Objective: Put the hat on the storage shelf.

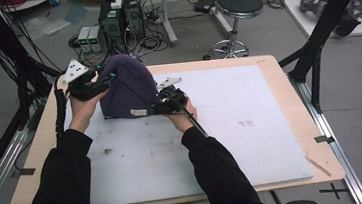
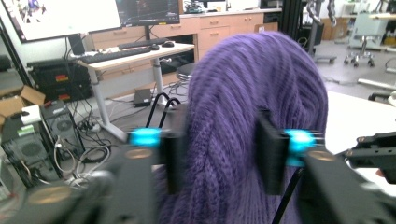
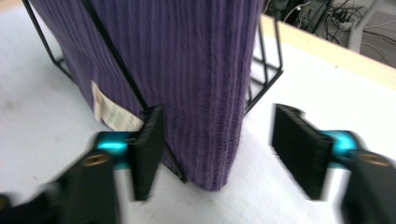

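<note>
- A purple knit hat (image 1: pixel 126 84) is sitting over a black wire stand (image 3: pixel 266 70) on the white mat (image 1: pixel 231 127) covering the wooden counter (image 1: pixel 288 86), toward its far left part
- The left gripper (image 1: pixel 98 85) is meeting the hat's upper left side in the high view; in the left gripper view its fingers (image 2: pixel 273 154) are pinching a thick fold of the knit between them
- The right gripper (image 1: pixel 165 102) is lying low at the hat's near right edge, its fingers (image 3: pixel 147 149) spreading apart; the hat's lower corner is hanging in the gap, one finger just beside the fabric and a wire of the stand, the other standing clear of it
- A pale label (image 3: pixel 112 114) is showing on the hat's lower edge, facing the person
- Black sleeves (image 1: pixel 62 189) are coming in from the near side of the counter
- A round black stool (image 1: pixel 238 6) and computer towers (image 1: pixel 121 15) are standing on the floor beyond the counter
</note>
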`<move>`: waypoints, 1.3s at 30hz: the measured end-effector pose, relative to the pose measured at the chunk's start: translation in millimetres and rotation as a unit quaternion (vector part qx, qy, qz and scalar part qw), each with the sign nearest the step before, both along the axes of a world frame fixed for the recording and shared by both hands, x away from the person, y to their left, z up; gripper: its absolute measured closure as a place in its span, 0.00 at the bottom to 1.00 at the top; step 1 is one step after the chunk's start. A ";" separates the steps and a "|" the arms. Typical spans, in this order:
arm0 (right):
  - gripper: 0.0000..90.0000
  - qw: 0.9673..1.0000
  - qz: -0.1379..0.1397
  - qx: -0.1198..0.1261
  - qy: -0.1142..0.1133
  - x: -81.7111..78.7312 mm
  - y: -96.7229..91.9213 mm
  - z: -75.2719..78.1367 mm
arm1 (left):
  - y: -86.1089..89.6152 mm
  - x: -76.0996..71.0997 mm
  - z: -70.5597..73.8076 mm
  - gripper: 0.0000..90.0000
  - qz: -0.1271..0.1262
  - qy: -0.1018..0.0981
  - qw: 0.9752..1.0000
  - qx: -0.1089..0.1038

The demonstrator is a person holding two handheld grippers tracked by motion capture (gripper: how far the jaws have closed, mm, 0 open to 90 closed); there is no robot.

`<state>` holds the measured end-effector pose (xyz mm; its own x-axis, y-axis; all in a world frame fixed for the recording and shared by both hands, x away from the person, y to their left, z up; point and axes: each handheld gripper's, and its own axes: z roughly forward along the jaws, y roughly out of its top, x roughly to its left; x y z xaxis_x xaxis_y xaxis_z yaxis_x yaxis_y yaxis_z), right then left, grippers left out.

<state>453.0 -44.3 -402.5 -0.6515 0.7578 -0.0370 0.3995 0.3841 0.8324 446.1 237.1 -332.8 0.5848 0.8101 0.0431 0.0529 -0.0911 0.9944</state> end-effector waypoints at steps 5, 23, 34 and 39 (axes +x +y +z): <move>0.22 0.999 -0.013 0.034 -0.033 -3.1 -18.0 23.3 | 2.4 -2.6 3.1 0.33 0.012 0.006 1.000 -0.010; 0.14 0.993 -0.095 0.048 -0.057 -13.7 -126.6 66.0 | -0.8 -34.0 20.8 0.30 0.011 -0.010 1.000 -0.010; 0.14 0.983 -0.150 0.056 -0.084 -46.2 -211.2 66.4 | -1.0 -54.4 17.9 0.30 0.016 -0.009 1.000 -0.004; 0.14 0.979 -0.172 0.066 -0.088 -57.0 -235.5 66.1 | 3.8 -64.4 17.1 0.30 0.024 -0.011 1.000 -0.010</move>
